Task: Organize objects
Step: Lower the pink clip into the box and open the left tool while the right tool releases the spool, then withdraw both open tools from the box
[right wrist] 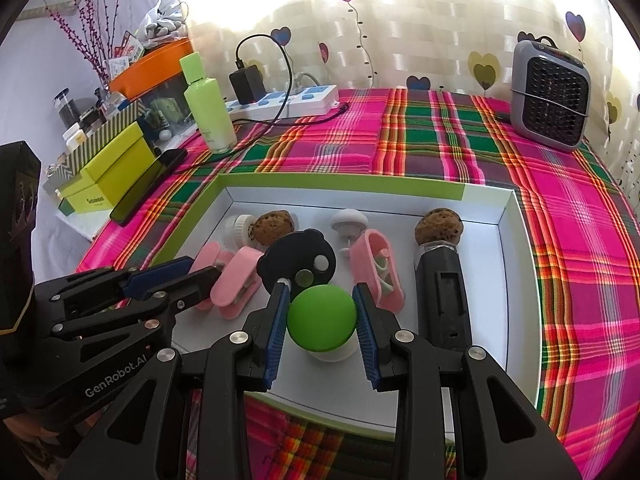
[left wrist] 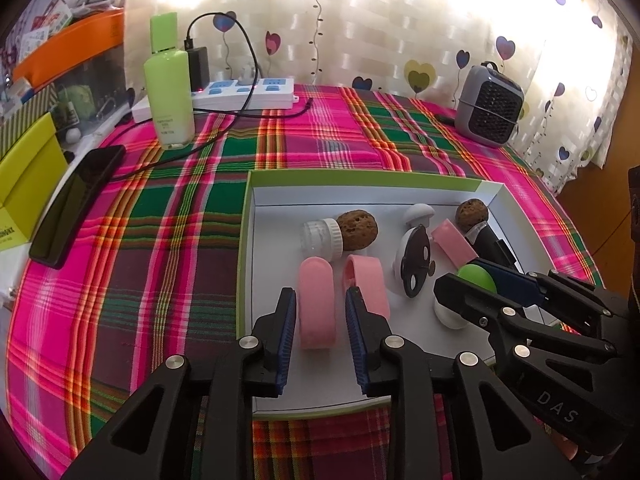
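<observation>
Inside the white tray [left wrist: 256,240], a pink case [left wrist: 317,304] lies between the left gripper [left wrist: 320,332]'s slightly parted, non-touching fingers. Beside it, the right gripper [right wrist: 320,312], angled downward, clamps a green-capped piece [right wrist: 321,317].

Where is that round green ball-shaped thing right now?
The round green dome on its white base sits near the front of the shallow white tray, between the right gripper fingers, just before the black disc.

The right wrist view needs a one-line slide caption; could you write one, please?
Right gripper closed around a green-capped mushroom piece inside the white tray on a plaid tablecloth.
</observation>
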